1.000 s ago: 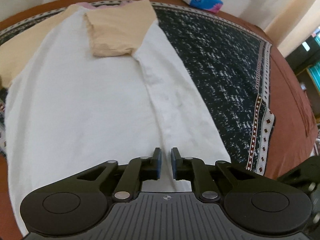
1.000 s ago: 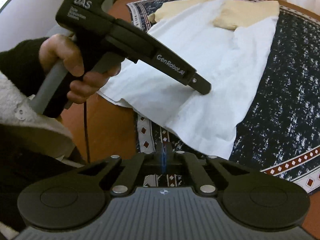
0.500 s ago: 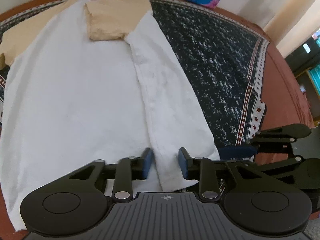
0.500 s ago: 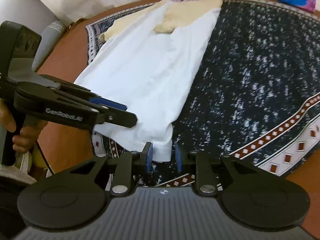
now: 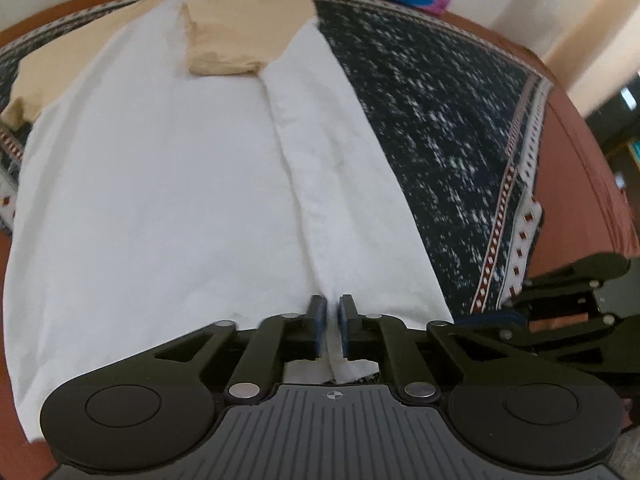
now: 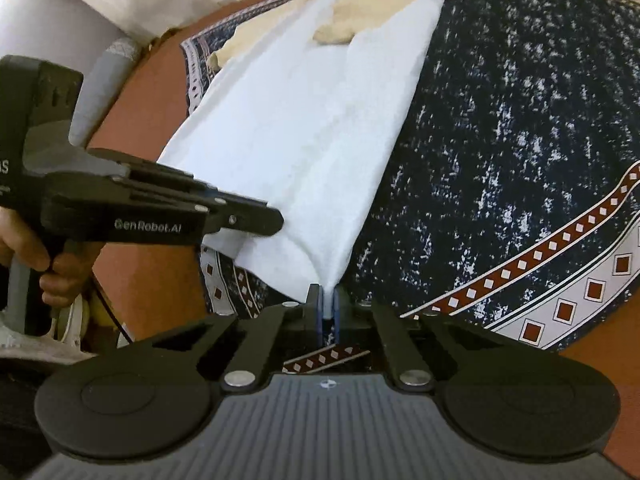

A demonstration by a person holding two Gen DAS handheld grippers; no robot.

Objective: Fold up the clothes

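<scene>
My two hand-held grippers pinch hem of white shirt (image 5: 160,200) lying flat on patterned tabletop (image 5: 440,120): left hand-held gripper (image 5: 330,322) nearly closed on inner fold edge, right hand-held gripper (image 6: 327,307) clamped on hem corner. Best lift both evenly, keep hem taut.

Right gripper (image 6: 327,310): blue pads pinched on the near corner of the white shirt (image 6: 304,136), cloth drawn to a point between them. Shirt lies lengthwise on a dark speckled cloth (image 6: 520,128) with a diamond border; one tan sleeve (image 6: 360,20) folded in across the chest at the far end. Left gripper (image 6: 256,220) comes in from the left side, tip at the shirt's hem, hand (image 6: 44,256) on its grip. Its jaws can't be made out from here.
</scene>
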